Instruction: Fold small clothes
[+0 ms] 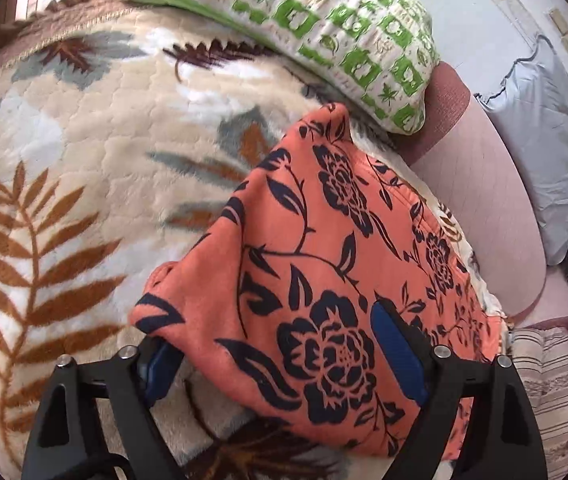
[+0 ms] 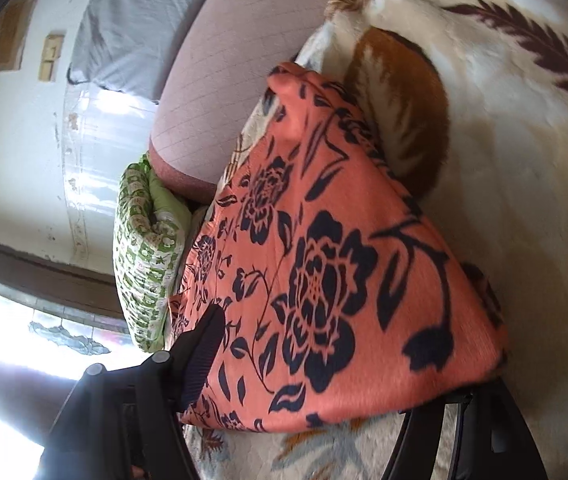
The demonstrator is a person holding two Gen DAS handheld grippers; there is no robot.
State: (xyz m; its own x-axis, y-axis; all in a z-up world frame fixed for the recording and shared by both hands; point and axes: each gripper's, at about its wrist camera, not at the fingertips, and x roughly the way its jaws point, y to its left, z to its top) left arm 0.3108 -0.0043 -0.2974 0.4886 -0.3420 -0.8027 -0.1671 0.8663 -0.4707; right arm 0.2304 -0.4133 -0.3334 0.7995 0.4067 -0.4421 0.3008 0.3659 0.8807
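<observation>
While the orange floral garment (image 1: 324, 248) lies spread on the plush leaf-patterned blanket (image 1: 63, 168) of the bed, each hand-held gripper straddles one of its near corners, presumably to pin or lift an edge for a fold. The left hand-held gripper (image 1: 284, 356) has one blue pad on top of the cloth and the other under its edge, jaws wide, not visibly pinching. The right hand-held gripper (image 2: 324, 380) shows one ribbed finger on the cloth; its other finger is hidden beneath, so I cannot tell whether it grips. The garment looks soft, brushed and already doubled. A green-patterned pillow (image 1: 324, 20) sits beyond.
</observation>
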